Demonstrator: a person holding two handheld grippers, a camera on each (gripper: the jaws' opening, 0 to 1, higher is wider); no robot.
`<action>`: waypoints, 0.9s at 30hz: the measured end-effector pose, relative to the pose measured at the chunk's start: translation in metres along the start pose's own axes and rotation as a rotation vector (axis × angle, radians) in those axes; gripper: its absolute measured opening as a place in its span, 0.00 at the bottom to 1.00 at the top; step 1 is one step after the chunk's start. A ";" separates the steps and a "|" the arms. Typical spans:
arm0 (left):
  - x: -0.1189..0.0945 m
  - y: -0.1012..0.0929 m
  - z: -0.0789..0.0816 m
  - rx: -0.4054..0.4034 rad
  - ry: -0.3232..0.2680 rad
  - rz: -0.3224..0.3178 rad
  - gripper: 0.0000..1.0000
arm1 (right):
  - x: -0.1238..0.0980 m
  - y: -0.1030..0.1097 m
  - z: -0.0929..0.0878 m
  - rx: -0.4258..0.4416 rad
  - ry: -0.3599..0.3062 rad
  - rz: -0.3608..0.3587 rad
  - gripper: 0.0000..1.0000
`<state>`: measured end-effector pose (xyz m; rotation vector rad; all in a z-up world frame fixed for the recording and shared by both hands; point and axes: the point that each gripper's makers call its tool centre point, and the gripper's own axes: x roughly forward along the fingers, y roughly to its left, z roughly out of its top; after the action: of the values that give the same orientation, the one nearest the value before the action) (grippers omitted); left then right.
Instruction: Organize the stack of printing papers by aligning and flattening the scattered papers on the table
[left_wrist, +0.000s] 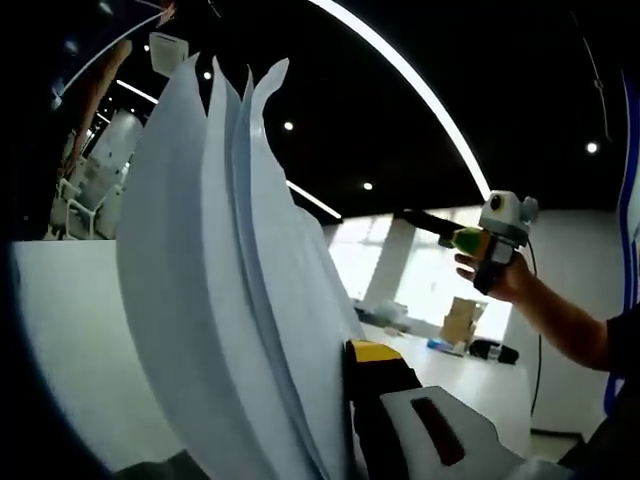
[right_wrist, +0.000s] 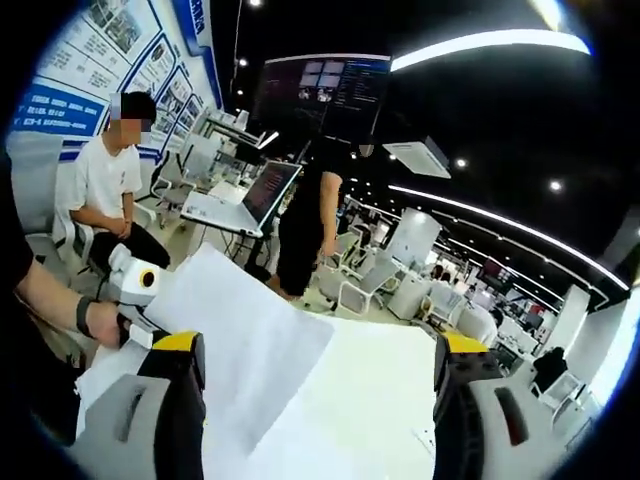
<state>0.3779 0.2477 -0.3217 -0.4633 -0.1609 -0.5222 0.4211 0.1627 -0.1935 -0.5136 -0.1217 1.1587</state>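
Several sheets of printing paper (left_wrist: 230, 300) stand on edge right against the left gripper (left_wrist: 345, 420) in the left gripper view, fanning apart at their free tips. Their long axis runs up and away from the jaws, and they look clamped near their lower end, so I judge this gripper clenched on the papers, though only one yellow-tipped jaw is clearly seen. The sheets are white, thin and curled, with loose edges out of line. They are held up in the air, above the white table (left_wrist: 60, 330).

In the right gripper view, the right gripper (right_wrist: 318, 375) has its jaws spread wide with nothing between them. The same papers (right_wrist: 250, 340) lie ahead and to the left of it, sloping toward the left gripper (right_wrist: 135, 290), held by the person's hand (right_wrist: 105, 322). The left gripper is thus the one on the stack; the right is near but apart, and would likely need to close in from the papers' free side to square the edges.

Farther off, the right gripper (left_wrist: 495, 235) shows in the left gripper view. Beyond, a seated person (right_wrist: 110, 185), a standing person (right_wrist: 305, 225) and a laptop (right_wrist: 250, 200) fill the office.
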 end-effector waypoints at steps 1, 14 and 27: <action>0.000 0.000 0.000 0.000 0.000 0.000 0.08 | -0.002 -0.001 -0.001 0.001 0.001 -0.003 0.90; -0.001 0.002 0.000 0.002 0.002 0.000 0.08 | -0.027 -0.008 -0.013 0.033 0.011 -0.030 0.90; -0.003 0.000 -0.001 0.003 0.002 -0.001 0.08 | -0.047 -0.013 -0.025 0.057 0.012 -0.054 0.90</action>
<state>0.3756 0.2488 -0.3232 -0.4597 -0.1597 -0.5229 0.4220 0.1080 -0.2019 -0.4639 -0.0918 1.1028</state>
